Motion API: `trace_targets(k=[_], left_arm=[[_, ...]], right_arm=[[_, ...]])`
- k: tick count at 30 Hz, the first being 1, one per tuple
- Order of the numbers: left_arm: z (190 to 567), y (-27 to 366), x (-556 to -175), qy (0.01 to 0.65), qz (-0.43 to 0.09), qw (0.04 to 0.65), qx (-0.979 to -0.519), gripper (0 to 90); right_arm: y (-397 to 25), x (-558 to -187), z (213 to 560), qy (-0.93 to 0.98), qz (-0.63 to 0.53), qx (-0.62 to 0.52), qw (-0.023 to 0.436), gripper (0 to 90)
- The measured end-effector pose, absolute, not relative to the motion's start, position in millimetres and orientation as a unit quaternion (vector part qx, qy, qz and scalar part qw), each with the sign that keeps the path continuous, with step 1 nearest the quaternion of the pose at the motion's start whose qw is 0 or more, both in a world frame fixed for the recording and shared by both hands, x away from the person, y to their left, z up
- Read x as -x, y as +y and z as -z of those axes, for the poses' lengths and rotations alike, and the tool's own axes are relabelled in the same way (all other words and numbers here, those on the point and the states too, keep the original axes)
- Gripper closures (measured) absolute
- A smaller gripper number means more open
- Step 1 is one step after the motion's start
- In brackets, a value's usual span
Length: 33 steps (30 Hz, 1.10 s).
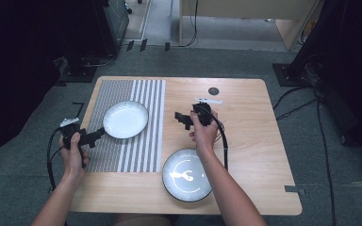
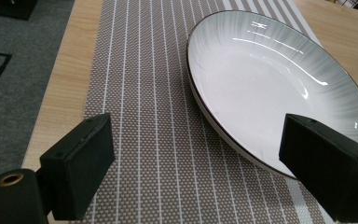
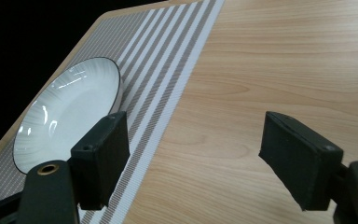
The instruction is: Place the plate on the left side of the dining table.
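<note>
While both jaws gape, the left hand-held gripper (image 2: 193, 163) straddles the white plate's (image 2: 270, 88) near rim.

The surface (image 1: 245, 117) carries two white black-rimmed plates, one far left (image 1: 125, 119) and one near centre (image 1: 187, 174), one striped placemat (image 1: 136, 150), and one small dark disc (image 1: 213, 91).

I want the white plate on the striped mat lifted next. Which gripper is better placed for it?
Left. The left gripper sits open right at the near rim of the white plate on the striped mat. The right gripper is open over bare wood, apart from it.
</note>
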<state>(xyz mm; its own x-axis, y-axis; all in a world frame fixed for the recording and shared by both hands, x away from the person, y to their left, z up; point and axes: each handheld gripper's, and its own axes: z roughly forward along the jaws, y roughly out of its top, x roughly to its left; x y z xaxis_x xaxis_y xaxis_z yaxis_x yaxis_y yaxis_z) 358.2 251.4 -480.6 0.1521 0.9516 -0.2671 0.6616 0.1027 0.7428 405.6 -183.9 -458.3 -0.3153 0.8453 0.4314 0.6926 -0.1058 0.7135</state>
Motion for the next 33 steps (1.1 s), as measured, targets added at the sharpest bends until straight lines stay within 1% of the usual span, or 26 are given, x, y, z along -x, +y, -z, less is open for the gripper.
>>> trace_targets(k=[6,12,26,33], left_arm=[[484,252,-346,0.620,-0.182,0.408,-0.644,10.0],[486,248,-333,0.611,-0.185,0.406,-0.654,10.0],[491,245,-300,0.590,-0.195,0.401,-0.673,10.0],[498,246,-288,0.592,-0.193,0.396,-0.675,10.0]], right_arm=[[-210,-392,454,0.648,-0.474,-0.588,0.097,23.9],[-229,-376,453,0.649,-0.471,-0.586,0.114,23.2],[-280,-337,469,0.638,-0.455,-0.607,0.129,23.1],[-305,-316,474,0.637,-0.448,-0.611,0.145,22.6]])
